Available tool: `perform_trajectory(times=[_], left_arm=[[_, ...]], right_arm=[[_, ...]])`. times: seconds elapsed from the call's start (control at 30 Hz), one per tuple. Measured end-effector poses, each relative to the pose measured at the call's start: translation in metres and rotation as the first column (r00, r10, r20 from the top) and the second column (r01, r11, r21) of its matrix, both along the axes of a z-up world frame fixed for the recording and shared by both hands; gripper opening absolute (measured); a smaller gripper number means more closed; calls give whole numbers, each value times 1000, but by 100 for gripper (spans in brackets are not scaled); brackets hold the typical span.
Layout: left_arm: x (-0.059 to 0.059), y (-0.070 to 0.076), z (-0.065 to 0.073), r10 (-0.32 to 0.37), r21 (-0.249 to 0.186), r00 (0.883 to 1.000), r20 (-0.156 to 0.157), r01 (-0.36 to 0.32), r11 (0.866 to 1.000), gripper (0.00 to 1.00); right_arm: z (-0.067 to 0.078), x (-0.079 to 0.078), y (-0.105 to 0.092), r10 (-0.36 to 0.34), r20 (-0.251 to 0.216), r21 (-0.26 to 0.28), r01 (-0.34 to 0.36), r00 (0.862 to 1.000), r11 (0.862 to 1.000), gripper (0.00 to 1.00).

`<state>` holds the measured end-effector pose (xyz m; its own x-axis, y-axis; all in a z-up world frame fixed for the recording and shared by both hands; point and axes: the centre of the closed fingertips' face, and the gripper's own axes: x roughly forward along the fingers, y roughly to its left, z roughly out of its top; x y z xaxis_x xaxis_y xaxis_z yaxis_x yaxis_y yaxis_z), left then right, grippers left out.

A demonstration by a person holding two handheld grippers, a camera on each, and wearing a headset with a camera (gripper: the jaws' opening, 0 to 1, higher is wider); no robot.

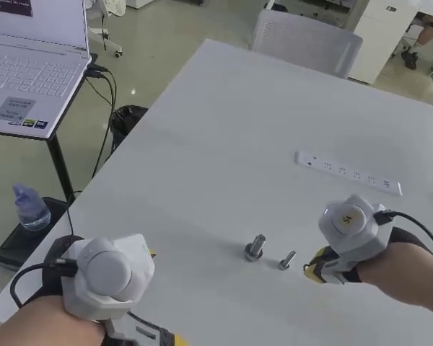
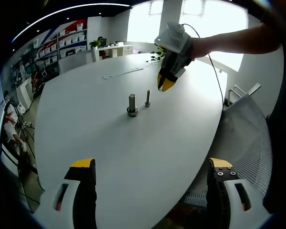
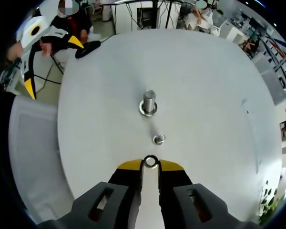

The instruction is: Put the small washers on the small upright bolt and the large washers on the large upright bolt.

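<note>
The right tool (image 3: 150, 169) pinches a washer (image 3: 151, 161) just beside the small bolt (image 3: 158, 139) — the left tool (image 2: 151, 164) gapes wide apart.

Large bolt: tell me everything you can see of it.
The large bolt is bare silvery metal. It stands upright on the white table, with a wider collar at its foot; whether that is its own head I cannot tell. The small bolt stands close beside it, not touching. Nothing grips it: the right gripper, shut on a washer, is beyond the small bolt, and the open left gripper is well away.
</note>
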<state>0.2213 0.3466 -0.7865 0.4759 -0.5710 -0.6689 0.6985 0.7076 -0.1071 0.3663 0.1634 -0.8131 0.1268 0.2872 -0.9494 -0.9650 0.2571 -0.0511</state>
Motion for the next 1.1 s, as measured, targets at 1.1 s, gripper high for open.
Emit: perform_trajectory(times=[1.1], left_arm=[[0, 5, -10, -3, 18, 1000, -31, 4, 1000, 91]], right_arm=[[-4, 22, 24, 44, -8, -11, -44, 999, 999, 12]])
